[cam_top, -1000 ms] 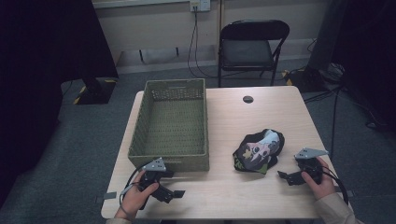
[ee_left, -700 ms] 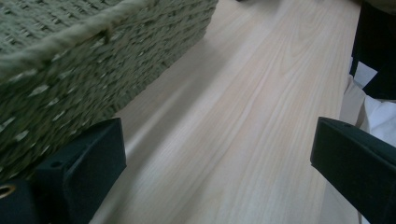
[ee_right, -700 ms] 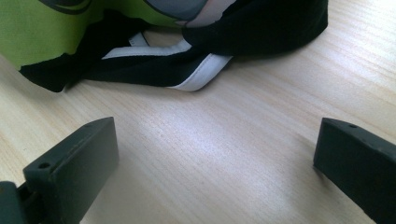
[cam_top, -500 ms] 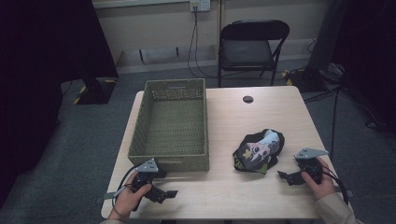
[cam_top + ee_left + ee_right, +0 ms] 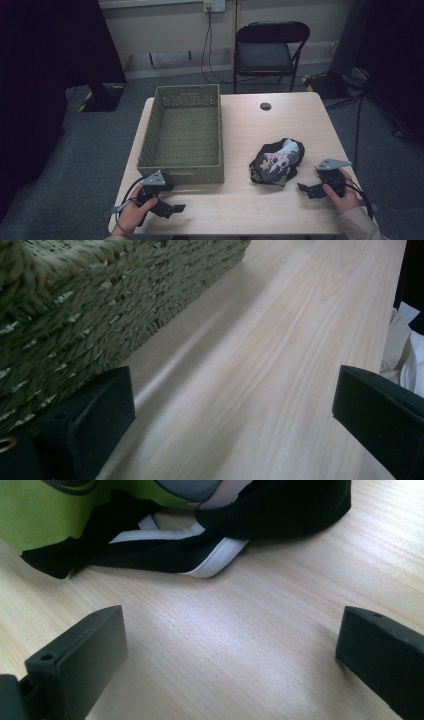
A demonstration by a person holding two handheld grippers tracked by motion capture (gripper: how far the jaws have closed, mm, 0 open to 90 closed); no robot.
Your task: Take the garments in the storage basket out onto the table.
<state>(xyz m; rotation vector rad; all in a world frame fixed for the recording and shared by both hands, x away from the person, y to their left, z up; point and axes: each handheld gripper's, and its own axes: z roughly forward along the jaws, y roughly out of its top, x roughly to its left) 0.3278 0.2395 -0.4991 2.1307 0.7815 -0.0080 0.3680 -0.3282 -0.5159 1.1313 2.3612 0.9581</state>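
high view: cloth lay crumpled on table, right of basket. right gripper sat near cloth, apart from it. left gripper rested at near edge, before basket.
left gripper view: jaws wide, bare tabletop between, basket wall just beside.
right gripper view: jaws wide, empty; cloth just ahead.
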